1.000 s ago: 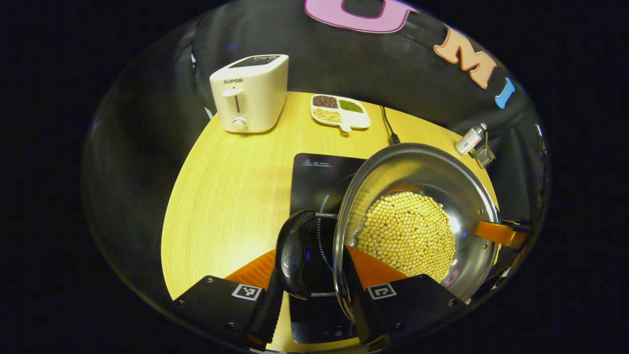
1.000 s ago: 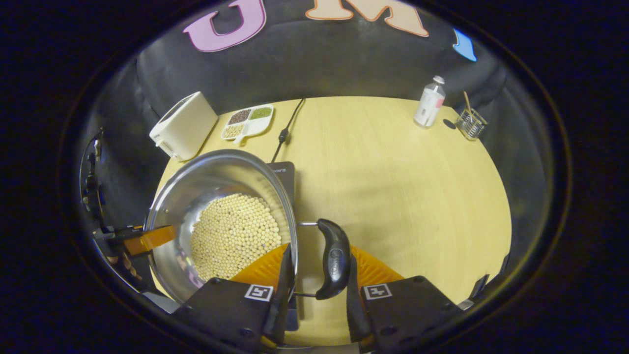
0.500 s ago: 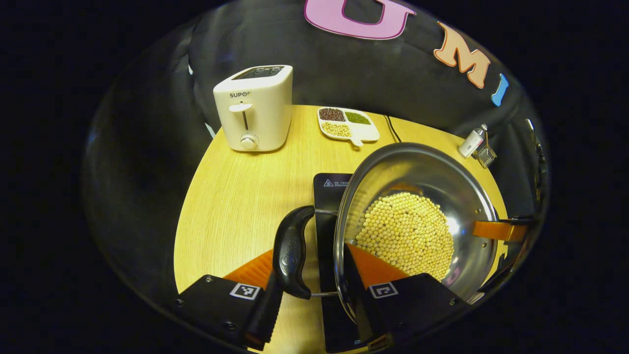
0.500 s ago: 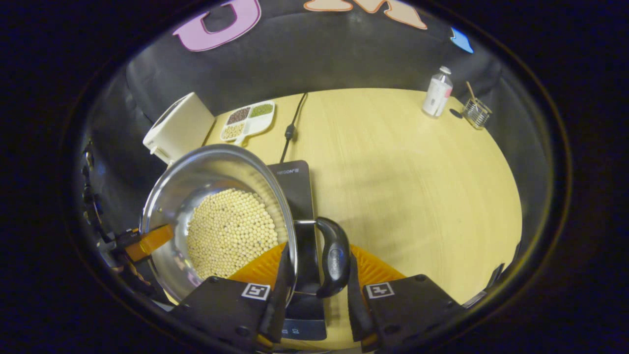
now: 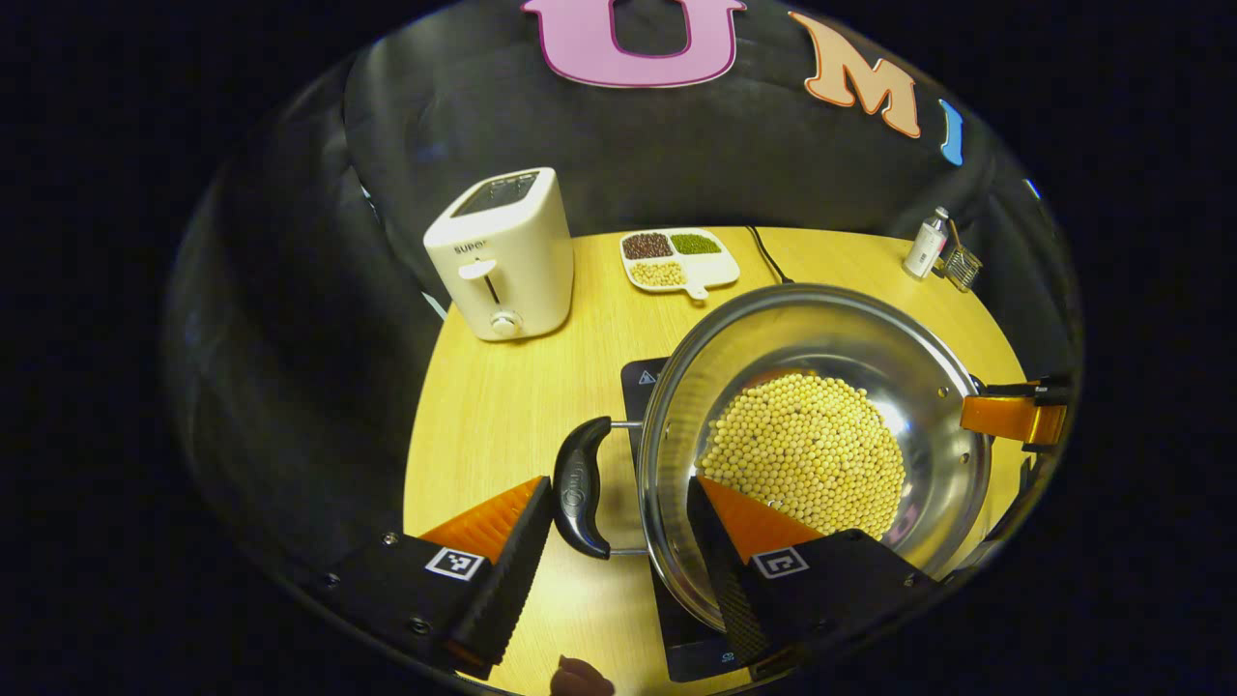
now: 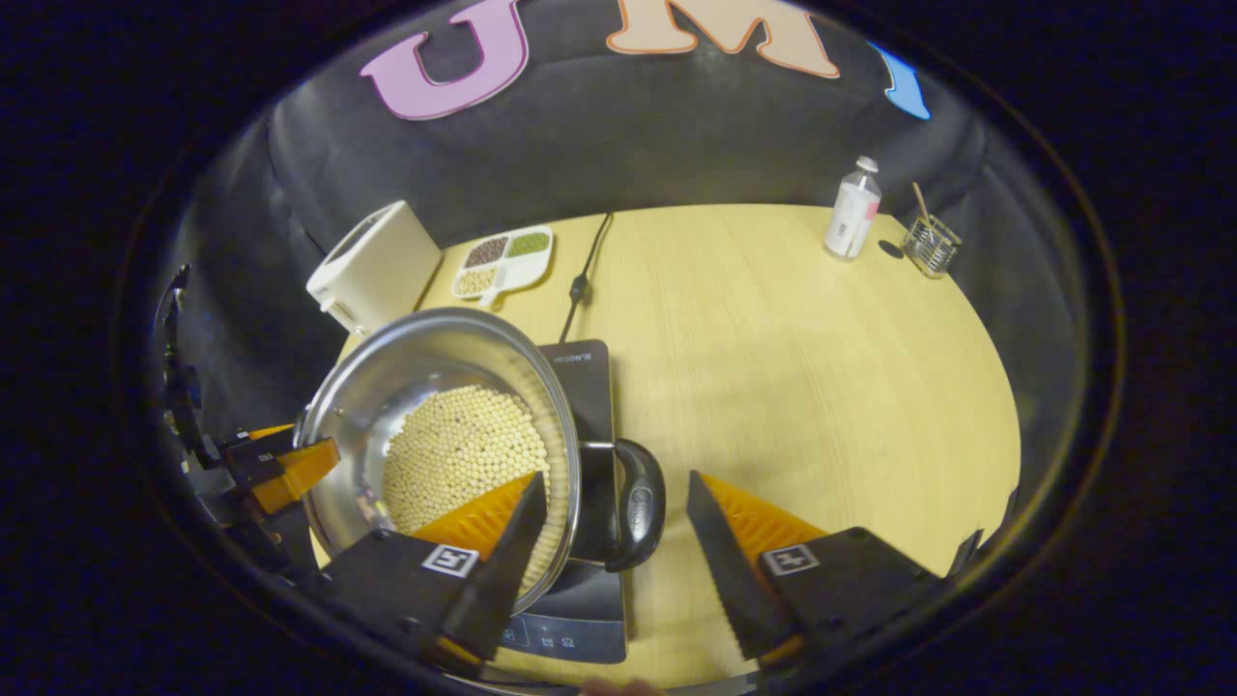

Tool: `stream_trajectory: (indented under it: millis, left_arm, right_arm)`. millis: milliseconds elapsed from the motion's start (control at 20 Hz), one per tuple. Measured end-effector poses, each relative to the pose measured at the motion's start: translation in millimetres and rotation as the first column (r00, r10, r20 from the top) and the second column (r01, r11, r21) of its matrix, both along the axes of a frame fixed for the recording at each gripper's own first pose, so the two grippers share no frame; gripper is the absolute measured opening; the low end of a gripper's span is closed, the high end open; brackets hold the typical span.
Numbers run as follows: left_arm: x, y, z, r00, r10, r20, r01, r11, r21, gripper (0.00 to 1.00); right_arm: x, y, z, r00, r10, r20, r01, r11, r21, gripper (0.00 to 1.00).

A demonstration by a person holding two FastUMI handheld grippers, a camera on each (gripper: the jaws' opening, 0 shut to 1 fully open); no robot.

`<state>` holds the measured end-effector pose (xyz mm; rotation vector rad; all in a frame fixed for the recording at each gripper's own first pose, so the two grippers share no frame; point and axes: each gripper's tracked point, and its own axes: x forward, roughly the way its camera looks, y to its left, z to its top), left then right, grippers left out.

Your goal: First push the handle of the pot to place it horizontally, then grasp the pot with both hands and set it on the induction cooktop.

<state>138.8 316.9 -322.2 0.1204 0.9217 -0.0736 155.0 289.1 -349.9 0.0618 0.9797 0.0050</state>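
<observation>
Fingers on both the left gripper (image 5: pixel 618 527) and right gripper (image 6: pixel 609 527) are sitting wide open around the pot (image 5: pixel 817 449) handles, gripping nothing, pot resting on the cooktop (image 6: pixel 580 372)

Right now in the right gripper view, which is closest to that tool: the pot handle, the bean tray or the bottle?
1. Pot handle, between the open tool fingers.
2. Bean tray, far left.
3. Bottle, far right, about as far; too close to call.

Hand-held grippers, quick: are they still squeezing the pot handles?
Left hand-held gripper: open, its pot handle released.
Right hand-held gripper: open, its pot handle released.
</observation>
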Motion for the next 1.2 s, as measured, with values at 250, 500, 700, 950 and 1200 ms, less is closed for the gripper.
stream_trajectory:
  millis: [250, 500, 700, 950, 1200]
  left_arm:
    - [-4, 4, 62, 0.984, 0.009, 0.177, -0.035, 0.989, 0.143, 0.88]
    - [-31, -24, 138, 0.93, -0.02, 0.368, -0.088, 0.958, 0.274, 0.98]
    - [-83, -77, 150, 0.913, 0.017, 0.409, -0.126, 0.962, 0.243, 0.98]
    - [-167, -143, 152, 0.918, -0.025, 0.395, -0.086, 0.961, 0.261, 0.98]
    - [-189, -188, 199, 0.875, -0.034, 0.482, -0.068, 0.979, 0.192, 0.98]
  right_arm:
    - [-1, -11, 38, 0.992, 0.018, 0.129, -0.023, 0.999, 0.041, 0.95]
    - [-38, -51, 75, 0.974, 0.086, 0.21, -0.098, 0.994, 0.045, 0.98]
    - [-94, -99, 91, 0.958, 0.122, 0.258, -0.137, 0.99, 0.04, 0.94]
    - [-148, -134, 94, 0.95, 0.089, 0.3, -0.128, 0.985, 0.112, 0.95]
    - [-164, -159, 140, 0.916, 0.037, 0.4, -0.105, 0.983, 0.151, 0.94]
